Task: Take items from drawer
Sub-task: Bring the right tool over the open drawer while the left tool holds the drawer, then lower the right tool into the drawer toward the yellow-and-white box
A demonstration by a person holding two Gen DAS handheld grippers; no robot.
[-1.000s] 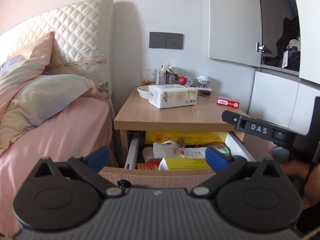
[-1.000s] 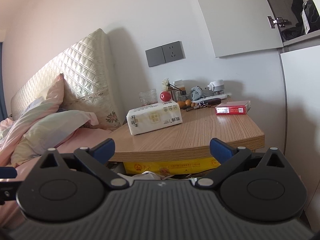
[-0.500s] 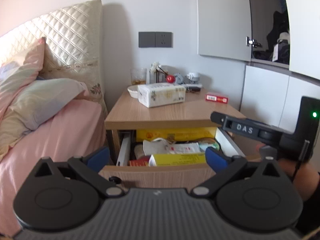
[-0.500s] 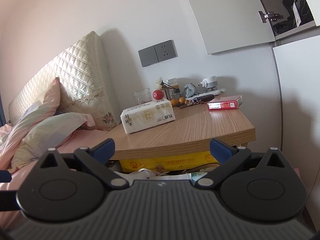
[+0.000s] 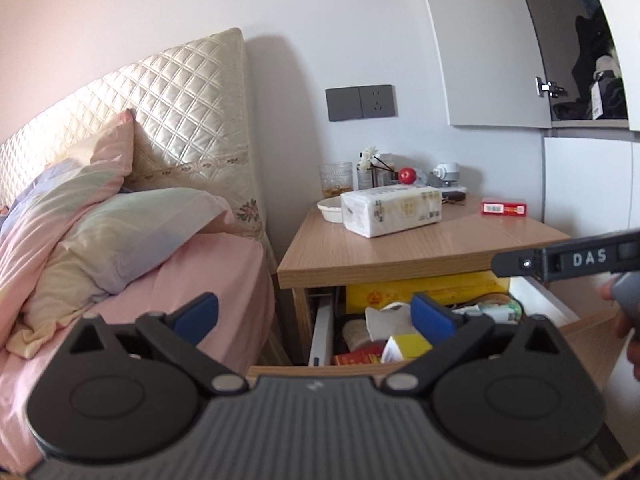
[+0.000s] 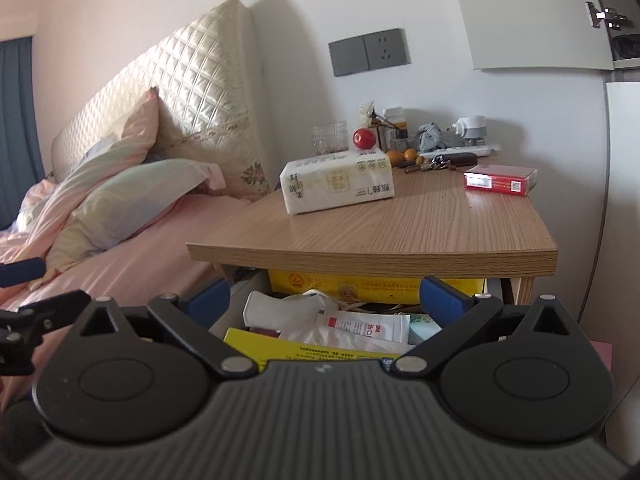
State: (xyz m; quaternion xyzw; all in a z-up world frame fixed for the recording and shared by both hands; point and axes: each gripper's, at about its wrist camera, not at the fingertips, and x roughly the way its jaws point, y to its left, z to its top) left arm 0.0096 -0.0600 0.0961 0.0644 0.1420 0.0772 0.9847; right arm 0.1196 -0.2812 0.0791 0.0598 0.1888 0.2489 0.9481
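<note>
Two grippers: both held in front of the bedside table, jaws spread wide, nothing gripped
Left gripper (image 5: 314,312): aimed at drawer's left front corner, bed side
Right gripper (image 6: 325,294): held low over drawer contents, fingers apart
Drawer (image 5: 324,330): pulled open under nightstand (image 6: 400,236), packed full
Drawer contents: yellow box (image 6: 304,346) at front, white 3M packet (image 6: 366,326) behind it, crumpled white bag (image 6: 296,312), yellow carton (image 6: 344,282) at back
Nightstand top: tissue pack (image 6: 338,184), red box (image 6: 500,180), red ball (image 6: 364,139), glass (image 6: 329,136)
Bed (image 5: 168,280): pink sheet, left of nightstand
</note>
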